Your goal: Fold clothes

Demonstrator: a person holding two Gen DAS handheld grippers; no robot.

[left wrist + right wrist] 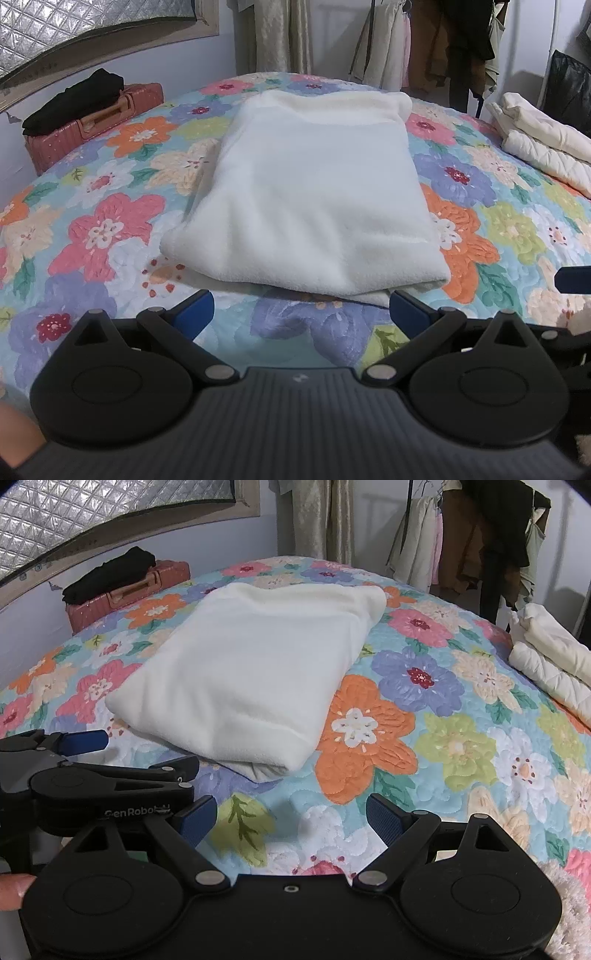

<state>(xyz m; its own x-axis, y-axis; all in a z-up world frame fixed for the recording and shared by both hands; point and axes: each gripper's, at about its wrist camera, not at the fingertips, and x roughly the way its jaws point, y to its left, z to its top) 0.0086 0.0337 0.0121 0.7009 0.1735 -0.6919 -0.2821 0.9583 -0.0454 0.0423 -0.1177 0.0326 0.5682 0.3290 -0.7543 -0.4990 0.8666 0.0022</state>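
We see a folded white fleece garment (314, 192) on the floral bedspread (110, 229); soft, light, best pinched at its near edge. Both the left gripper (301, 310) and right gripper (291, 816) gape, holding nothing.

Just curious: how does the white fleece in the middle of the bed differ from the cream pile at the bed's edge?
The white fleece lies as one smooth, flat folded rectangle; the cream pile is several quilted, rumpled layers. The fleece sits mid-bed, the pile at the right edge. Both are pale and rest on the floral quilt.
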